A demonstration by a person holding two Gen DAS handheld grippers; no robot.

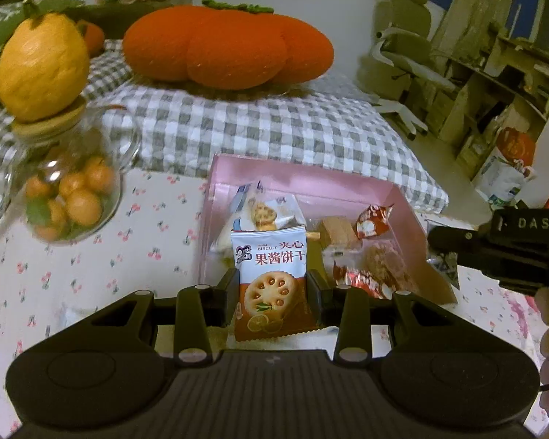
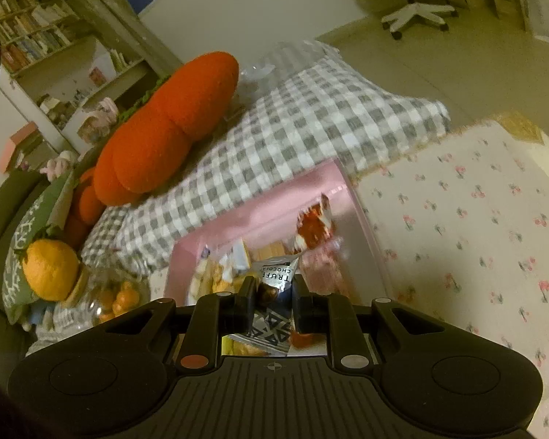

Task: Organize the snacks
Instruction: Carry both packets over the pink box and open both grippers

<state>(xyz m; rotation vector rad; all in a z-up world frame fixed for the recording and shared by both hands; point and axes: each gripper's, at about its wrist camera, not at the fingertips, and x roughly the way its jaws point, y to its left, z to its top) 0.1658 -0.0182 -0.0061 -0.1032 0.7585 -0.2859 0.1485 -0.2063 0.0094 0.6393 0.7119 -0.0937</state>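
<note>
My left gripper [image 1: 272, 285] is shut on a jam biscuit packet [image 1: 271, 278], white and orange with a biscuit picture, held upright just in front of the pink box [image 1: 311, 179]. Inside that box lie several wrapped snacks, among them a red wrapper [image 1: 371, 221]. In the right wrist view my right gripper [image 2: 273, 292] is shut on a silver and black chocolate truffle packet [image 2: 276, 276], held over the near end of the pink box [image 2: 274, 197]. The right gripper's black body [image 1: 501, 252] shows at the right edge of the left wrist view.
A glass jar of small oranges [image 1: 69, 190] with a lemon-shaped lid stands left of the box. A large orange plush pumpkin [image 1: 227, 47] lies on a grey checked cushion [image 1: 274, 128] behind. The table carries a flowered cloth [image 2: 475, 226]. An office chair and shelves stand beyond.
</note>
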